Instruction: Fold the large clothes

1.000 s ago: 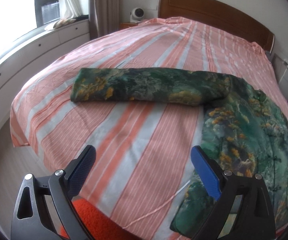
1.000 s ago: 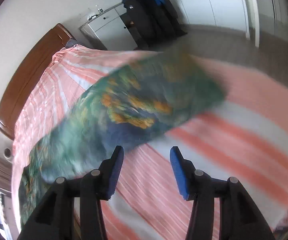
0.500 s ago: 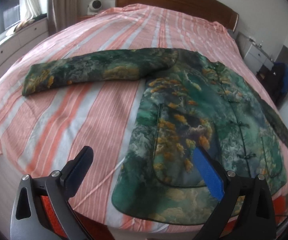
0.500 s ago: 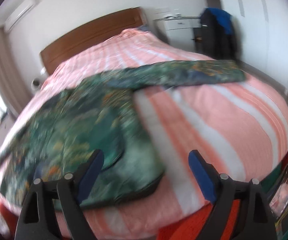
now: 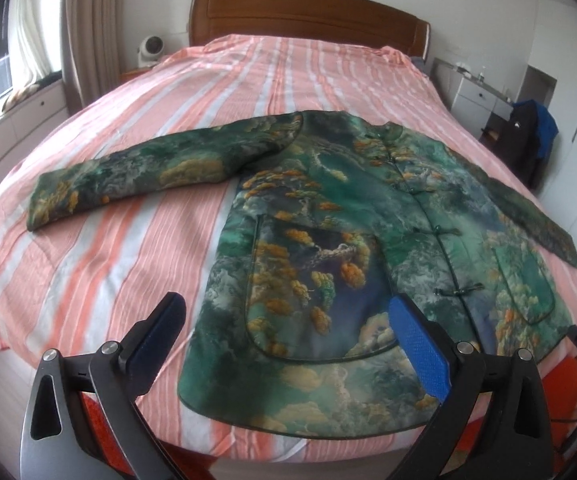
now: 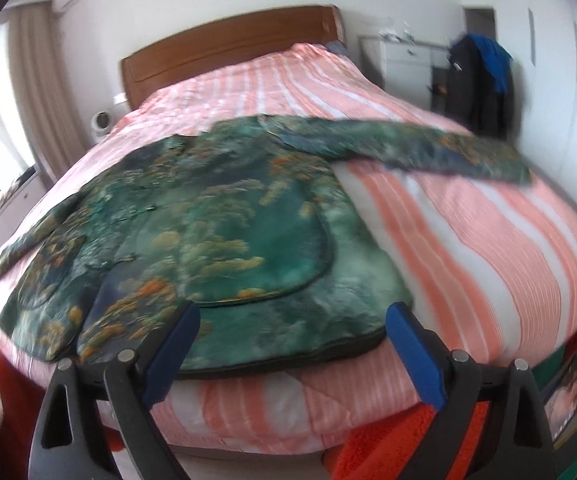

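A padded green jacket (image 5: 352, 220) printed with orange and grey landscape patterns lies spread flat, front up, on the bed's salmon-and-white striped quilt (image 5: 136, 236). Its knot-button front runs down the middle, both long sleeves stretch out to either side, and its hem lies near the foot edge of the bed. The wooden headboard (image 5: 308, 20) stands at the far end, against a white wall.

The left gripper (image 5: 284, 320) hangs above the foot of the bed with its blue-padded jaws spread wide; nothing is between them, and the jacket's lower left panel shows through the gap. The right gripper (image 6: 292, 324) hangs over the jacket's other lower corner. Its jaws have just been opening and now stand wide apart, clear of the cloth, with nothing held.

A dark coat with a blue garment (image 6: 484, 80) over it hangs beside a white dresser (image 6: 404, 60) at the right wall. Orange-red fuzzy fabric (image 6: 384, 448) shows below the foot of the bed.
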### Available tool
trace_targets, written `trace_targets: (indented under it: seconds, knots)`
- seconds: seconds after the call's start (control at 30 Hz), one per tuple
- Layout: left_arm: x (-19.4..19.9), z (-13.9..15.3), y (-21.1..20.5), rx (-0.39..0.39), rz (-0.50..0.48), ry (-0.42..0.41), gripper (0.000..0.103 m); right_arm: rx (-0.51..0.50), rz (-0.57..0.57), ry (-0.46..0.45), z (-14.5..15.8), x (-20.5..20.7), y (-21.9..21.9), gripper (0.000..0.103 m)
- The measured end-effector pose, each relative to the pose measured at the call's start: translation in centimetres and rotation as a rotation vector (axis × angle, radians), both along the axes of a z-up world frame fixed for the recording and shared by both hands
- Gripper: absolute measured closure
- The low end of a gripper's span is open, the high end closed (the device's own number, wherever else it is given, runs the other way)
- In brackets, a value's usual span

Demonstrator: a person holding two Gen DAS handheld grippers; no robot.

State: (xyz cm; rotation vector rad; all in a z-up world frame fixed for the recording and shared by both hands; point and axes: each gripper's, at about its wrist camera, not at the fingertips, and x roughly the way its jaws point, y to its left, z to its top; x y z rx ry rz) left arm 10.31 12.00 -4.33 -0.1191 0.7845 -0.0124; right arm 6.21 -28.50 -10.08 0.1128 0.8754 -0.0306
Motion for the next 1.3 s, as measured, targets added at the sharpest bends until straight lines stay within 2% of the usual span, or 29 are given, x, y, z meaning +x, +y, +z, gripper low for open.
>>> trace_targets:
  seconds: [0.23, 0.33, 0.47, 0.7, 0.87, 1.2, 1.3]
  knots:
    - [-0.4, -0.2, -1.1, 0.041, -0.039, -0.013, 0.002, -0.140, 0.163, -0.046, 0.3, -0.6, 4.0, 0.009]
    - [-0.2, -0.7, -0.3, 0.005, -0.039, 0.014, 0.002, -0.144, 0.195, -0.066, 0.4, -0.7, 4.5, 0.009]
    - [0.0, -1.5, 0.9, -0.059, -0.039, 0.057, 0.002, -0.138, 0.189, -0.085, 0.3, -0.7, 4.2, 0.009]
    - [-0.2, -1.6, 2.1, -0.054, 0.000, 0.059, 0.002, -0.133, 0.180, -0.150, 0.9, -1.0, 4.1, 0.009]
    - [-0.1, -1.7, 2.7, -0.061, 0.019, 0.066, 0.002, -0.141, 0.204, -0.135, 0.4, -0.8, 4.5, 0.009]
    - [0.0, -1.9, 2.9, -0.053, 0.022, 0.072, 0.002, -0.134, 0.223, -0.136, 0.2, -0.9, 4.9, 0.009]
    - [0.1, -2.2, 3.0, 0.007, 0.037, 0.098, 0.002, -0.119, 0.220, -0.136, 0.4, -0.8, 4.5, 0.009]
